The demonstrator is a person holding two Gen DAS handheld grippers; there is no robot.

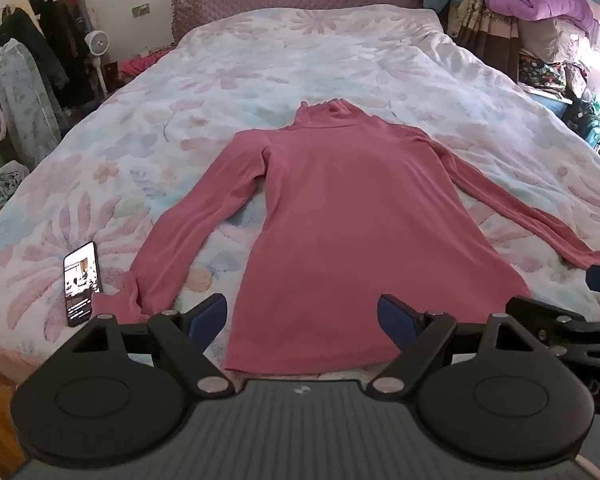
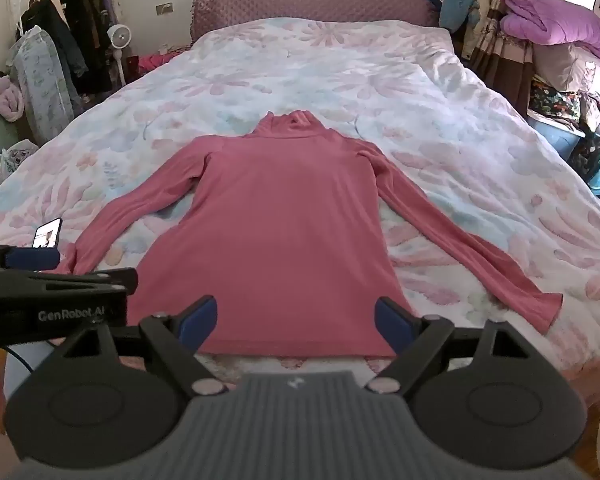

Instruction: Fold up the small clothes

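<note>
Open bedspread lies from ten to two o'clock; a phone at nine o'clock crowds the top's left cuff

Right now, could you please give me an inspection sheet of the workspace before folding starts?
Surface: bed with floral duvet, fairly smooth.
Job's things: pink turtleneck top spread flat, collar at the far end, both sleeves angled outward, unfolded.
Clutter: phone, screen lit, beside the left cuff.
Tongs: left tongs open, right tongs open, both above the hem, holding nothing.
Cables: nothing seen on the bed.
Surroundings: clothes rack, white fan, piled bedding.
</note>
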